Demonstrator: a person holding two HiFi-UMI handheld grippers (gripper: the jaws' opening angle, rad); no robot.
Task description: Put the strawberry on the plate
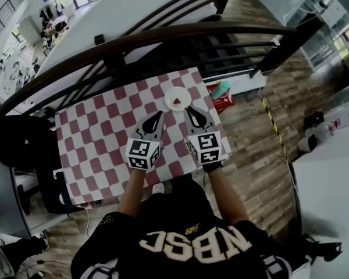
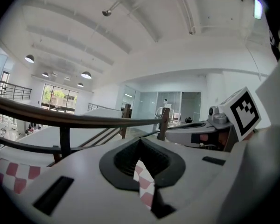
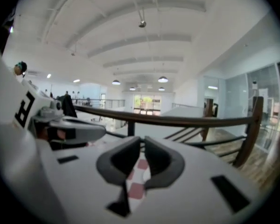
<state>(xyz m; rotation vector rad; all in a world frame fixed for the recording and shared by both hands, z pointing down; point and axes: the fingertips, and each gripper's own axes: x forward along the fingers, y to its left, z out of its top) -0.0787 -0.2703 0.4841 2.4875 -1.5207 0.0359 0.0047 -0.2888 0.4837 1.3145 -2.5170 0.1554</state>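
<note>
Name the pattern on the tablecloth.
The tablecloth has red-and-white checks, clearest in the head view.

Office mezzanine, curved railing point(image 1: 163, 35), glass partitions point(image 2: 149, 106), pendant lamps point(image 2: 86, 74)

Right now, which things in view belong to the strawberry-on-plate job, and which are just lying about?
Job:
- small red strawberry, already on the round white plate
- left gripper and right gripper, both empty
- red-and-white checked tablecloth

Lying about:
- red box and teal object beyond the table's edge
- dark curved railing
</note>
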